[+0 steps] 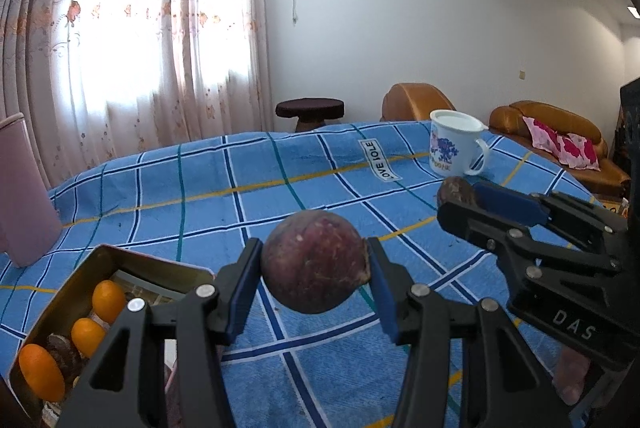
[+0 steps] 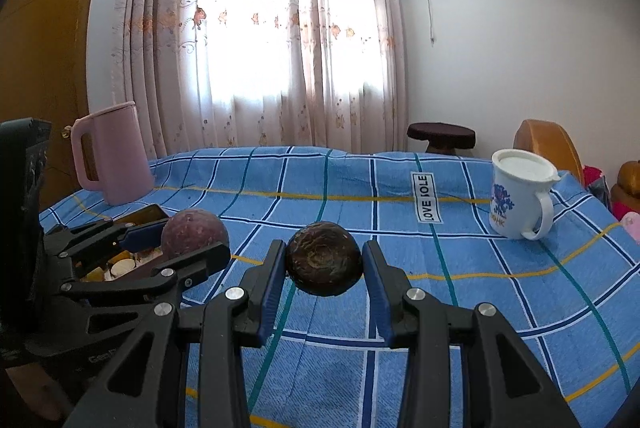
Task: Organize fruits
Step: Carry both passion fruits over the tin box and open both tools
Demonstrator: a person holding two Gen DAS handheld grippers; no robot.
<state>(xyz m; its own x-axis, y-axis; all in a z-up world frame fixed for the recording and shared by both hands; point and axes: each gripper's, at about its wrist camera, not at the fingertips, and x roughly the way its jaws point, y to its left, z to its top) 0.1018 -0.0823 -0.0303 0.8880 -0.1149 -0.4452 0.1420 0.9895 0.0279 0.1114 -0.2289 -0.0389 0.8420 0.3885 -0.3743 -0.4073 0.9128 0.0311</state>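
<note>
Broadly, the desk [image 2: 460, 308] under its blue checked cloth carries little loose fruit now — none lies on the bare cloth in either view. The pink jug [image 2: 112, 151] stands at the far left corner and the mug [image 2: 520, 199] at the far right, both well apart from the work.

Next in size, the tin [image 1: 86, 278] sits on the left side of the desk, already holding three kumquats [image 1: 108, 300] and at least one dark round fruit among them, so part of the sorting looks done.

Two fruits are in the air. The left claw [image 1: 316, 268] is clamped on a purple passion fruit [image 1: 314, 260], held above the cloth just right of the tin. The right claw [image 2: 324, 260] grips a darker, rougher fruit [image 2: 324, 258] near the desk's middle, to the right of the left claw.

By my reading the task is well along — what remains is to lower these two into the tin, the left one first since it is nearer. Whether more fruit waits out of view I cannot tell.
</note>
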